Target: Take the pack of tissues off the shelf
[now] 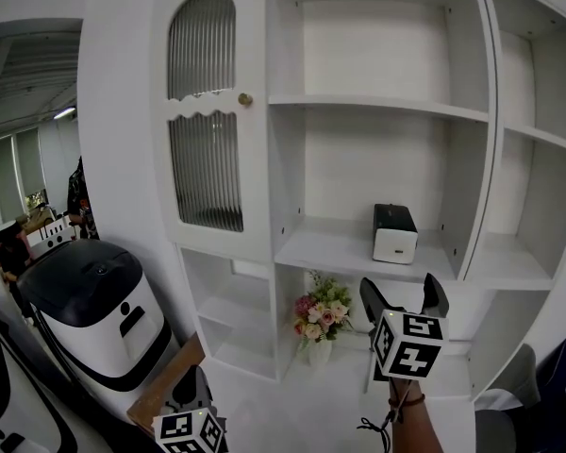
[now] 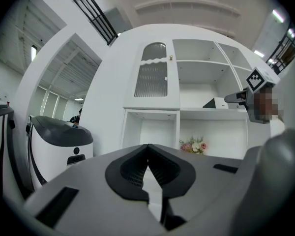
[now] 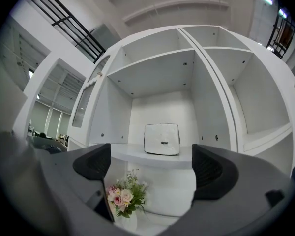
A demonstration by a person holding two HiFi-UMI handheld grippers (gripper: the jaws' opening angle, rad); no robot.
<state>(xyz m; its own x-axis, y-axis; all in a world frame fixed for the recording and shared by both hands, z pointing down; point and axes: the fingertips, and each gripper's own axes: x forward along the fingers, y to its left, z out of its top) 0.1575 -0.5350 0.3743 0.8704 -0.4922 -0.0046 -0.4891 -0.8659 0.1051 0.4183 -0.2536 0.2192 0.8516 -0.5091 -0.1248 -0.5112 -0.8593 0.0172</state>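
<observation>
The pack of tissues (image 1: 394, 232) is a white block with a black top, lying on the middle shelf (image 1: 330, 249) of a white cabinet. In the right gripper view the pack of tissues (image 3: 162, 139) faces me, centred between the jaws but well beyond them. My right gripper (image 1: 403, 295) is open and held below and in front of that shelf. My left gripper (image 1: 191, 413) hangs low at the bottom left; its jaws (image 2: 147, 173) are closed together with nothing between them.
A vase of pink and white flowers (image 1: 321, 314) stands on the lower shelf under the pack. A cabinet door with ribbed glass (image 1: 206, 111) is at the left. A white and black machine (image 1: 90, 305) stands at the far left by a wooden board (image 1: 165, 385).
</observation>
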